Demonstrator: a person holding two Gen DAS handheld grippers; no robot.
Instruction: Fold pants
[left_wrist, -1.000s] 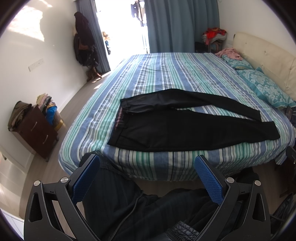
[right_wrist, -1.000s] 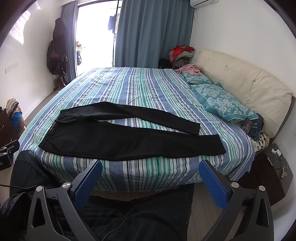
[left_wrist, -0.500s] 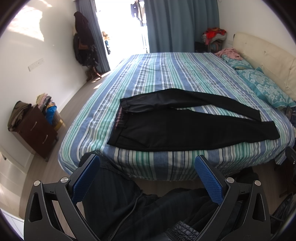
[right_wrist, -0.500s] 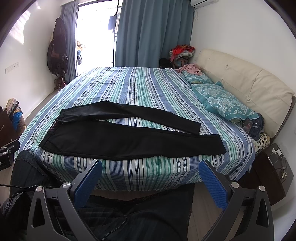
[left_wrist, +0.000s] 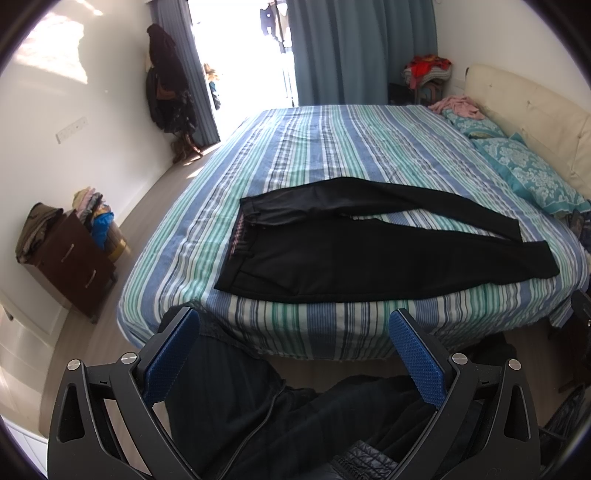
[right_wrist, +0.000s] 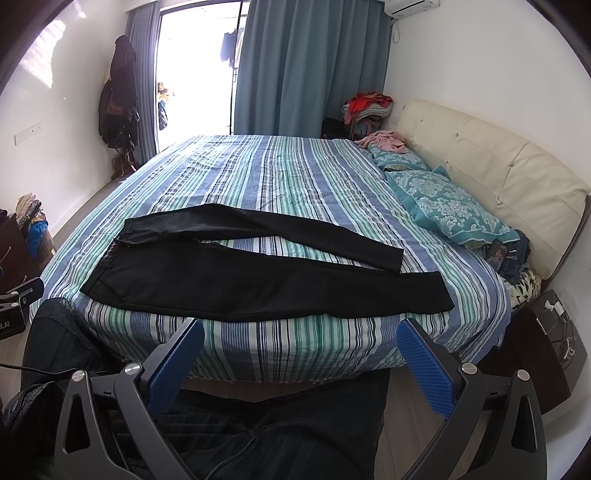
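Black pants (left_wrist: 369, 254) (right_wrist: 258, 277) lie flat near the front edge of a striped bed (left_wrist: 332, 147) (right_wrist: 258, 177). The waistband is at the left and the two legs spread out to the right, the far leg angled away from the near one. My left gripper (left_wrist: 293, 354) hangs open in front of the bed's edge, below the pants and apart from them, with nothing between its blue pads (left_wrist: 417, 365). My right gripper (right_wrist: 301, 362) is also open and empty, held before the bed's front edge.
Teal pillows (right_wrist: 450, 206) and a cream headboard (right_wrist: 498, 173) fill the bed's right side. A dark nightstand (right_wrist: 546, 343) stands at the right, a brown drawer chest (left_wrist: 70, 262) with clothes at the left. A person's dark-clothed legs (left_wrist: 295, 413) are below the grippers.
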